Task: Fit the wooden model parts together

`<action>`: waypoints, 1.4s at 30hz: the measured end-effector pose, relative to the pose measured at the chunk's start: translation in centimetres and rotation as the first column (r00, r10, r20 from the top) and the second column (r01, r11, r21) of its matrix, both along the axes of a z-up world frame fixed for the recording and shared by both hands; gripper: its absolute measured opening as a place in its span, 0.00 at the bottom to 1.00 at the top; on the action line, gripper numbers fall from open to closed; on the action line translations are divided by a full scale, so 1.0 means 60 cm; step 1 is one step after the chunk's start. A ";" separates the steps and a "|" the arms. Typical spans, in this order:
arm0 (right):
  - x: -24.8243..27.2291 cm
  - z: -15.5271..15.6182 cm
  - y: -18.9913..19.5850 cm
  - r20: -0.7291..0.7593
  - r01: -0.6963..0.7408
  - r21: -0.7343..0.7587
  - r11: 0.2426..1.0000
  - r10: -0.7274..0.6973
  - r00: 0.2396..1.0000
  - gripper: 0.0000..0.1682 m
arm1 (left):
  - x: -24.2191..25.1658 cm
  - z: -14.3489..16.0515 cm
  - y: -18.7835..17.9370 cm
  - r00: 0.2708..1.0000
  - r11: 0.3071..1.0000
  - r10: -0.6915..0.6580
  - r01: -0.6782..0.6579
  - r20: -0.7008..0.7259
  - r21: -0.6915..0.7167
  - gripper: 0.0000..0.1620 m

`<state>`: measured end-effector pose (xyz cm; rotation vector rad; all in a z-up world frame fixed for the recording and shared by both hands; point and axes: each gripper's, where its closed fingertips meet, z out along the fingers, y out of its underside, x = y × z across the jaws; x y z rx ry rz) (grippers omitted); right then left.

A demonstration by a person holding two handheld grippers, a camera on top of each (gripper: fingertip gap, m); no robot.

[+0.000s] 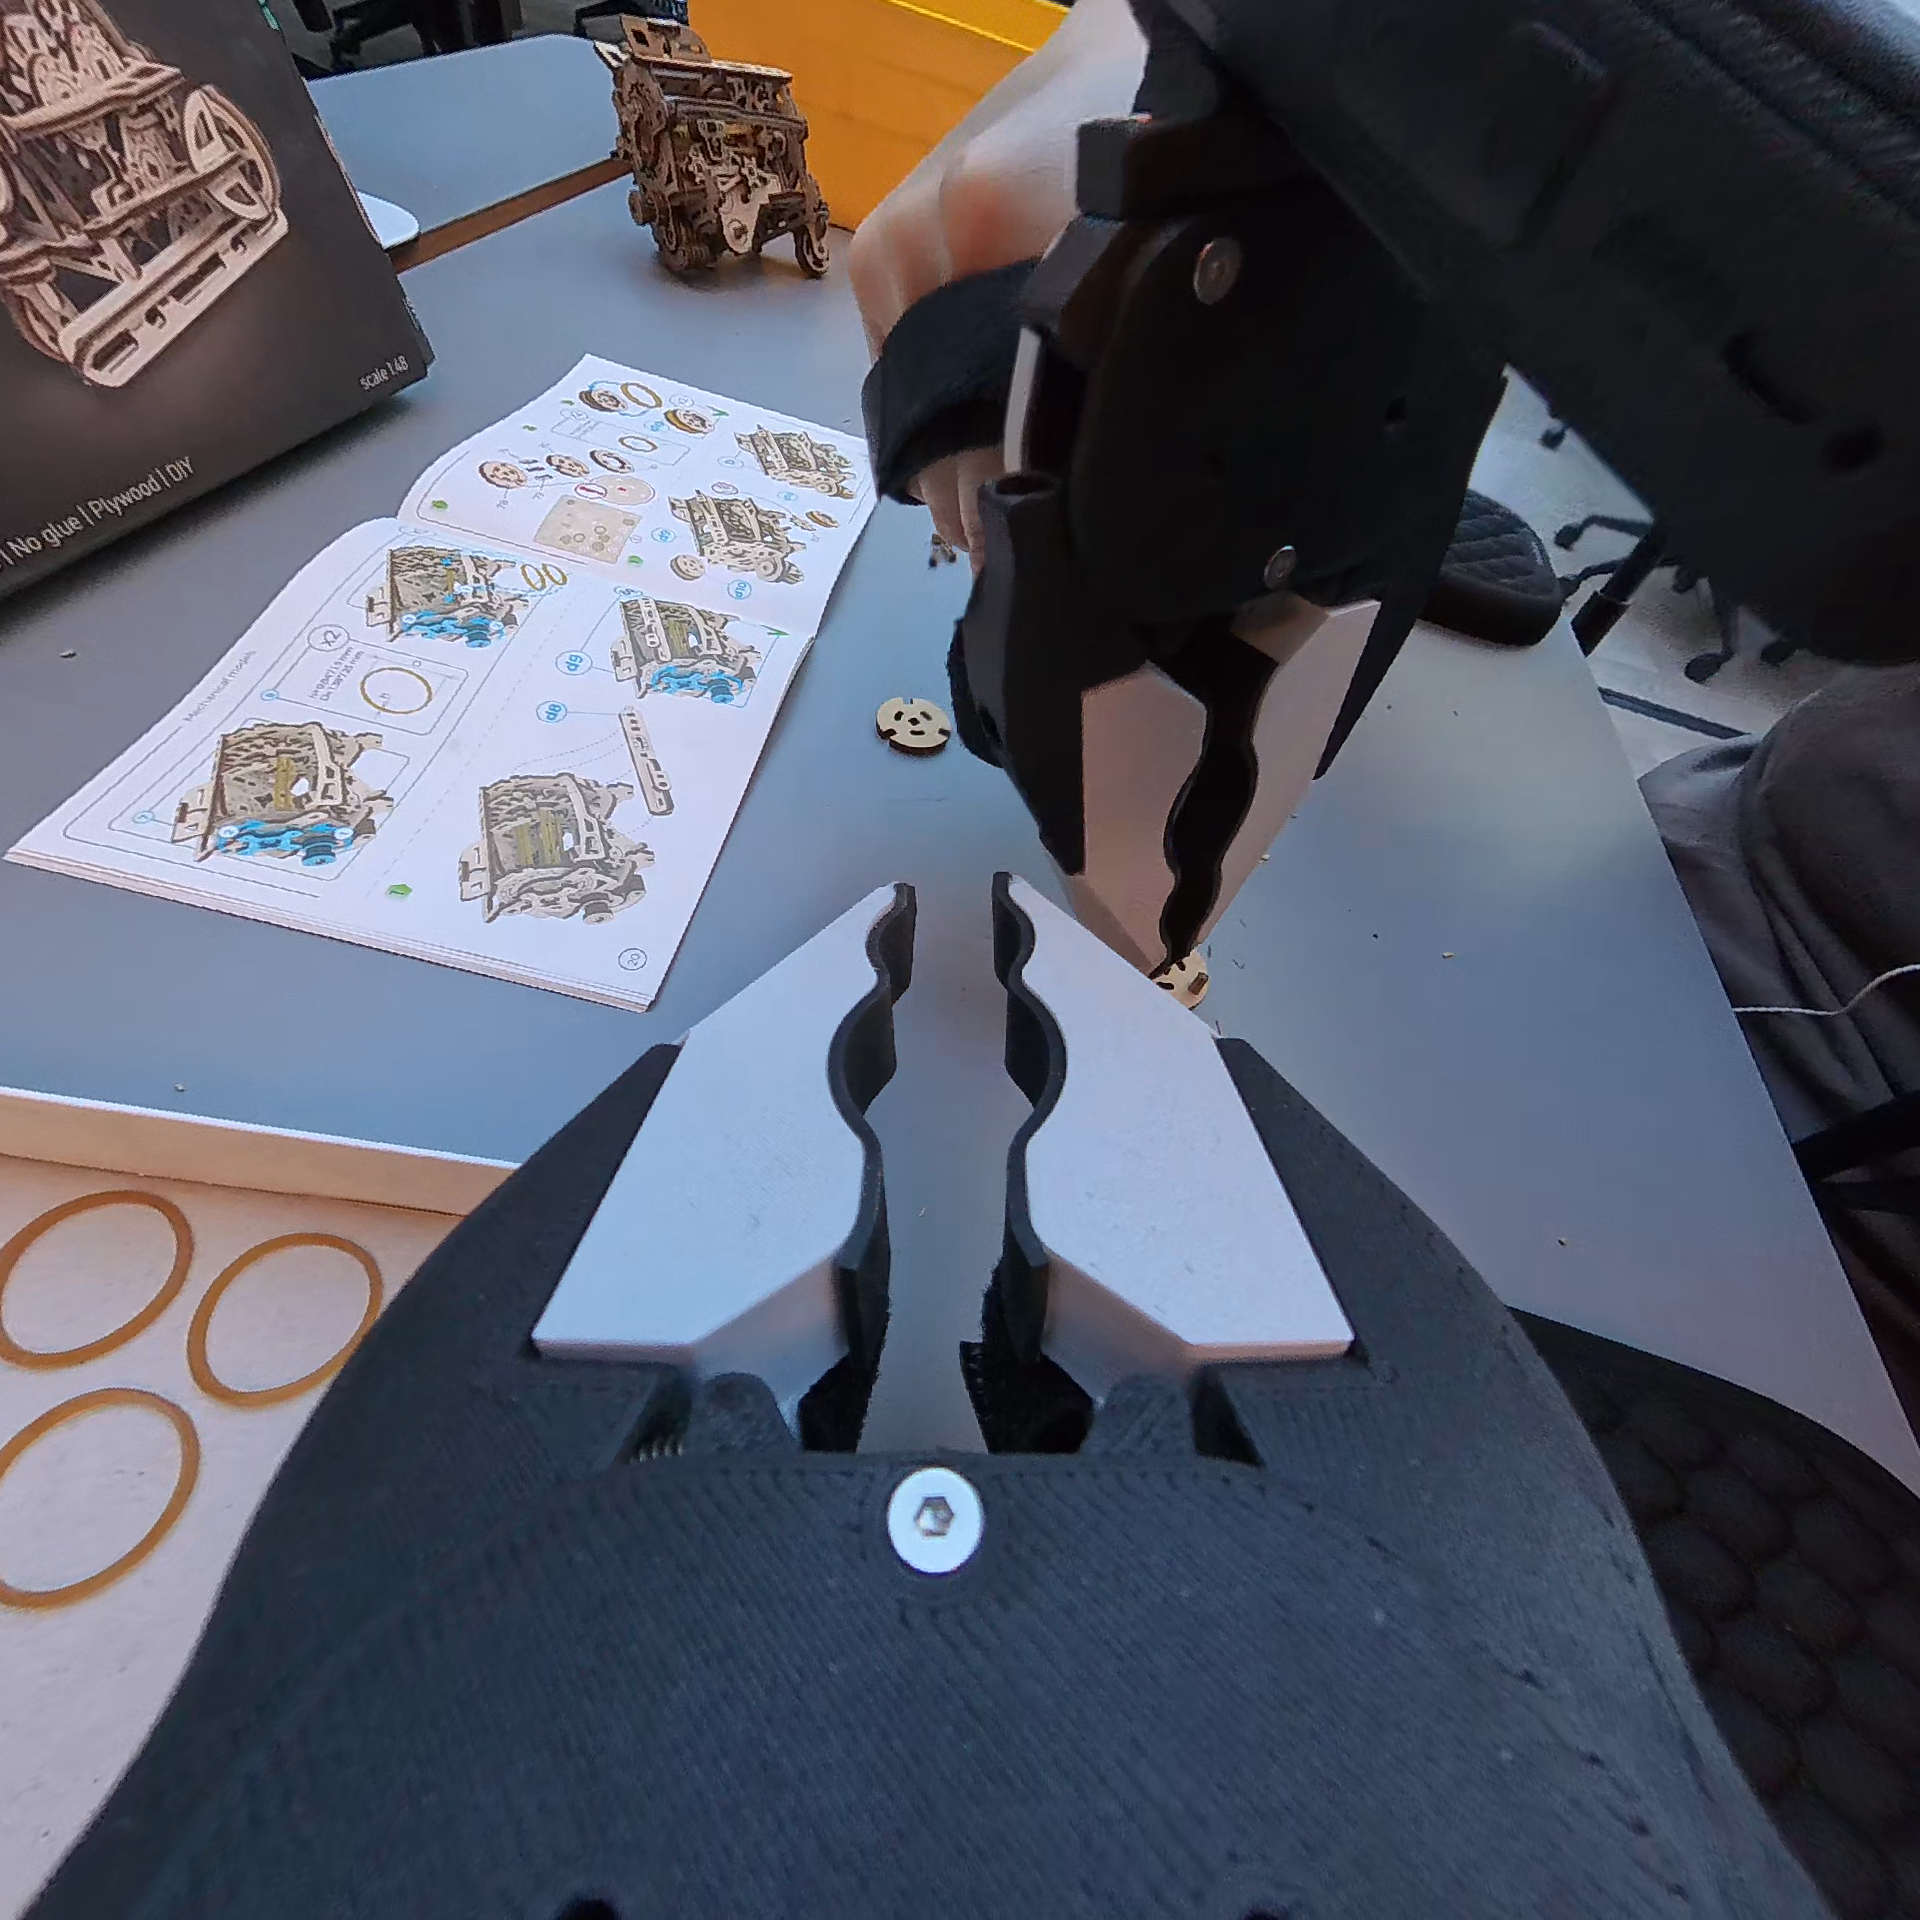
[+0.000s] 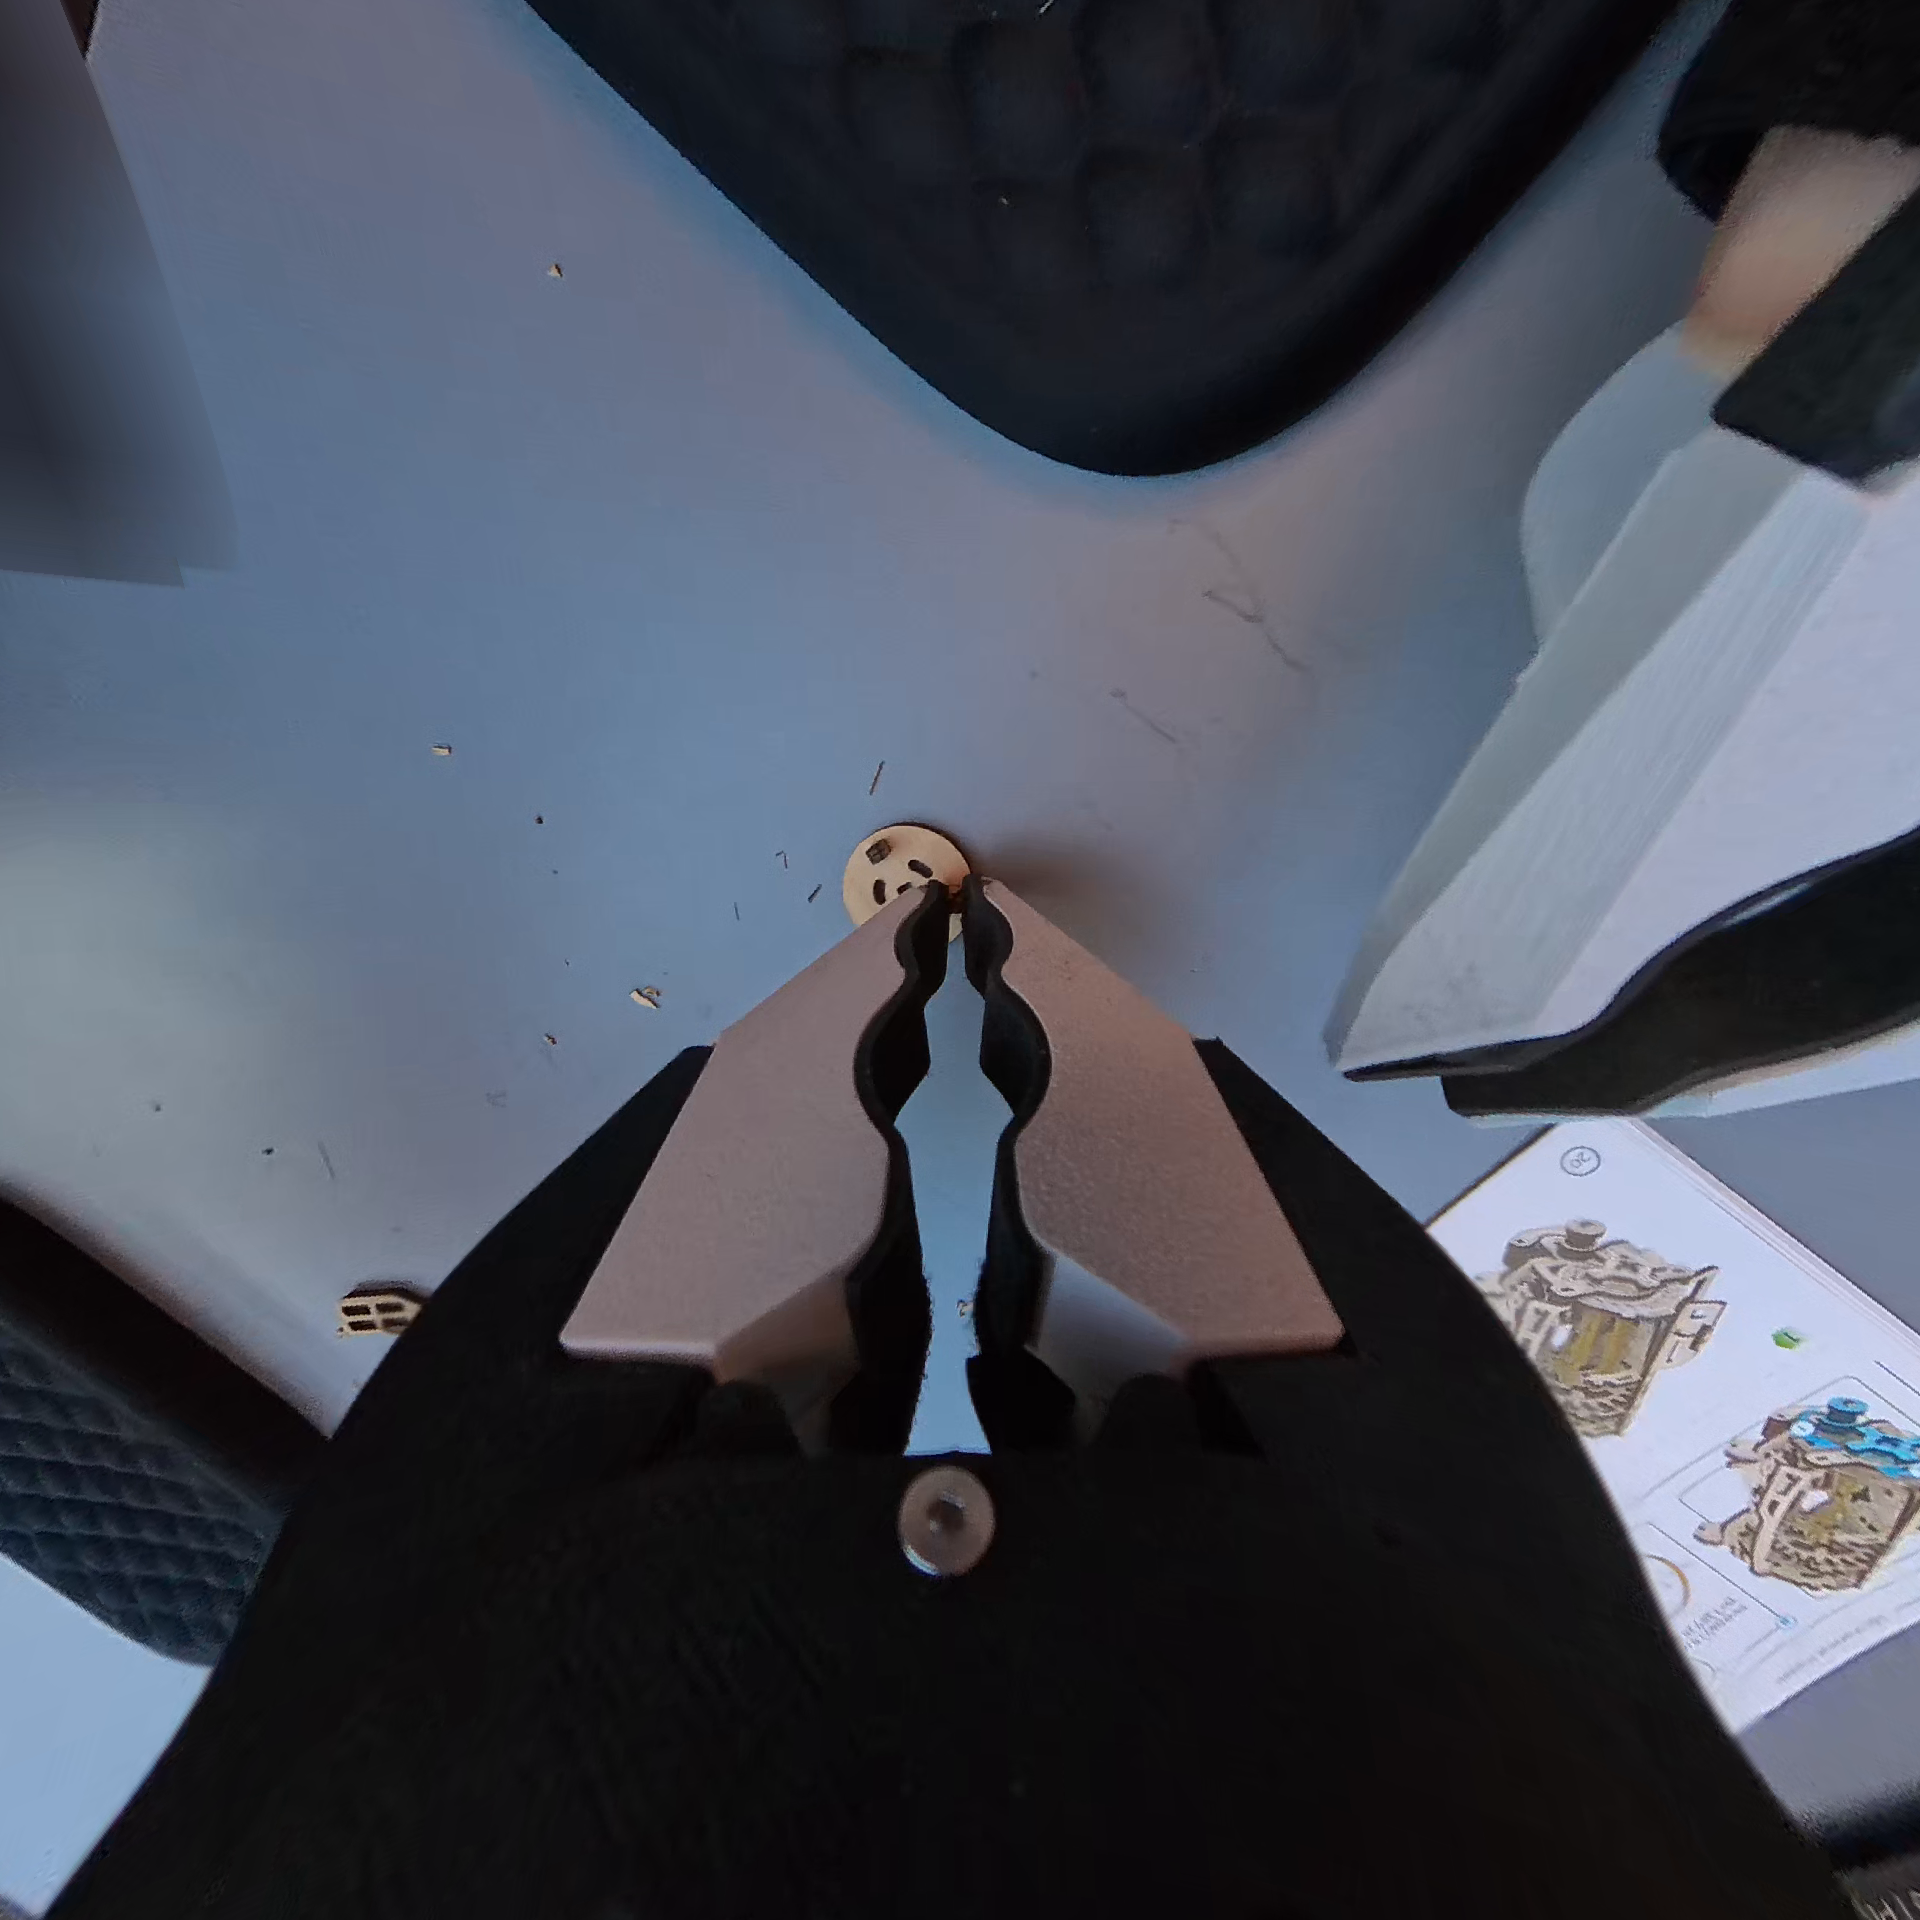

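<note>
A small round wooden disc [image 2: 891, 871] lies on the grey table [image 2: 520, 623]. My right gripper [image 2: 951, 896] points down at it, its jaws closed to a thin gap, with the tips pinching the disc's near edge. In the left wrist view the right gripper [image 1: 1179, 956] stands on that disc [image 1: 1190, 985]. A second slotted wooden disc [image 1: 912, 724] lies apart, farther off. My left gripper [image 1: 954, 896] is open and empty, hovering just left of the right gripper. The assembled wooden model [image 1: 717, 156] stands at the back.
An open instruction booklet [image 1: 468, 675] lies left of centre, and a dark product box [image 1: 156, 260] stands behind it. Rubber bands [image 1: 286, 1314] lie on a pale wooden board [image 1: 208, 1148]. A small wooden scrap [image 2: 379, 1311] is near the table edge. A black chair [image 2: 1143, 208] is beyond it. One gripper's finger ends stand about 8 cm off the other's.
</note>
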<state>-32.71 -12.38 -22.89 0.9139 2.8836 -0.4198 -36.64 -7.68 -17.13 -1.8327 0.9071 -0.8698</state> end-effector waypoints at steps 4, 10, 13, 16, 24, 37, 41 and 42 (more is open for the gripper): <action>-0.001 0.000 0.000 -0.078 -0.011 0.051 0.999 0.015 0.997 0.01 | -0.001 0.003 0.000 1.000 1.000 0.004 -0.004 0.004 0.006 0.08; -0.001 0.012 -0.001 -0.175 0.021 0.036 0.999 -0.015 0.985 0.05 | -0.001 0.001 0.000 1.000 1.000 0.002 -0.002 0.001 0.002 0.08; 0.000 0.014 0.008 -0.208 0.059 0.034 0.998 -0.051 0.977 0.08 | -0.001 0.000 0.000 1.000 1.000 0.002 -0.002 0.002 -0.001 0.08; -0.003 0.009 0.015 -0.227 0.135 0.007 0.991 -0.129 0.965 0.08 | -0.002 -0.001 0.000 1.000 1.000 0.003 -0.003 0.001 -0.003 0.08; -0.004 0.000 -0.001 -0.232 0.222 -0.177 0.959 -0.260 0.937 0.00 | -0.001 -0.005 0.000 1.000 1.000 0.000 0.000 -0.001 -0.014 0.08; 0.000 0.156 0.050 -0.883 0.354 0.262 0.898 0.075 0.463 0.00 | 0.048 0.049 -0.020 0.957 0.981 -0.067 0.115 0.282 -0.154 0.17; 0.004 0.172 0.064 -0.887 0.413 0.372 0.831 0.189 0.421 0.00 | 0.073 0.053 -0.022 0.949 0.974 -0.072 0.133 0.306 -0.184 0.17; 0.005 0.172 0.071 -0.880 0.430 0.404 0.808 0.214 0.425 0.00 | 0.076 0.054 -0.022 0.949 0.974 -0.072 0.134 0.307 -0.183 0.17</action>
